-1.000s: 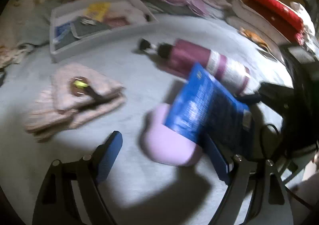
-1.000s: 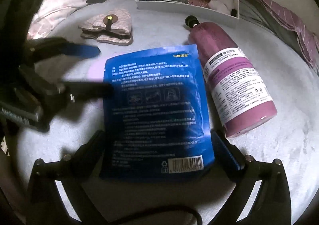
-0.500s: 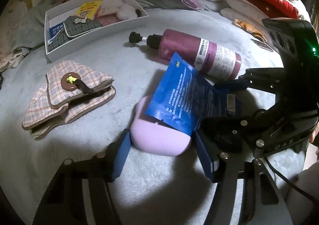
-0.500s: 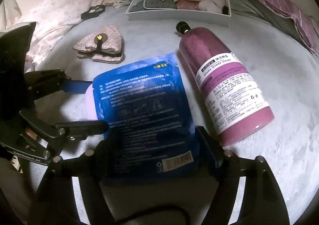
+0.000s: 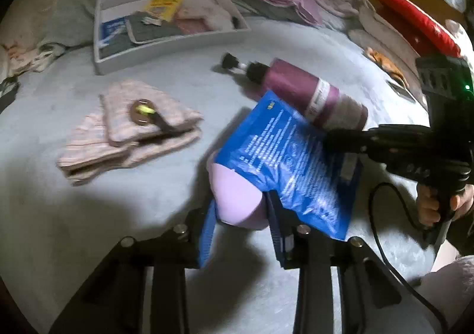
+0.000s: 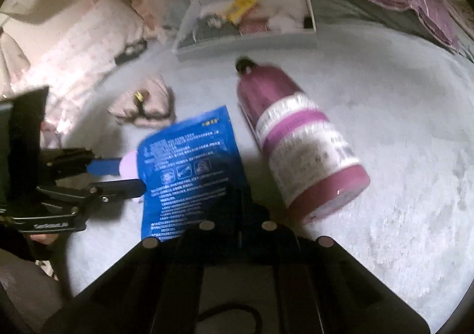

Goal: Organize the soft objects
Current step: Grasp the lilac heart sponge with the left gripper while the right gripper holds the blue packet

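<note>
Both grippers have closed in since half a second ago: the left gripper point(image 5: 241, 215) now has its blue jaws tight against the sides of the lilac soft pad point(image 5: 237, 194), and the right gripper point(image 6: 234, 194) has its jaws shut narrow on the near edge of the blue pouch point(image 6: 189, 168), where before they stood wide around it. That pouch, printed with white text, is lifted at a slant and lies over the far part of the pad, hiding most of it. Pad and pouch sit near the middle of the grey bed blanket point(image 5: 74, 200). Just beyond the pouch a purple pump bottle point(image 6: 299, 141) lies on its side, nozzle pointing away toward a white tray point(image 5: 166, 43) that holds a yellow packet, a grey pouch and other small items. Left of the pad, well apart, rests a folded pink plaid cloth point(image 5: 130, 129) with a brown button tab. Both views are motion-blurred.
</note>
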{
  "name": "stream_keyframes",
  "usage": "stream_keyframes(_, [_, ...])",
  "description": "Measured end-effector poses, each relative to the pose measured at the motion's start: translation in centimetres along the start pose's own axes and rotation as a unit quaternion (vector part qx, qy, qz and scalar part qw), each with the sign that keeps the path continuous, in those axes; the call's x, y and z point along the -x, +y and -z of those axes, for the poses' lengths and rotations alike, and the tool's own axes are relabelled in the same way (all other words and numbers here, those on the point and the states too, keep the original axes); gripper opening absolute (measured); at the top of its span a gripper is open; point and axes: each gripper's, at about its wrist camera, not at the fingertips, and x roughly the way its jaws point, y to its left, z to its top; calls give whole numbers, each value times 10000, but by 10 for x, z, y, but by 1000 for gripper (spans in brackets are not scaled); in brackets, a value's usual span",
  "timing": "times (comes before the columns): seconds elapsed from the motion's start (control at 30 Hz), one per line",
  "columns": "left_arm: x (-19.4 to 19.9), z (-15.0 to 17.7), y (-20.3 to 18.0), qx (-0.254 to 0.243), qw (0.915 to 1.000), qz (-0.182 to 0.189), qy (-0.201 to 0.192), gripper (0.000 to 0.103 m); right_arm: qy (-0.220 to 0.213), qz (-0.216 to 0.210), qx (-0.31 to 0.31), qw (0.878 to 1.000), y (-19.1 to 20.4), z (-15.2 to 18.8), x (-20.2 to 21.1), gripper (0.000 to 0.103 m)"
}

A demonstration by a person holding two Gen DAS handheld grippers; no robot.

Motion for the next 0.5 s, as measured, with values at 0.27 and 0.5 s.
stream_keyframes(0.27, [1,-7,29,506,9984,-208,-132,32,-552,61,-206,9982,-6,-23,15,4])
stream_keyframes(0.5, [7,-10,22,595,9977,48,-323,26,-518,-147,-331,9980,-3,-23,19,4])
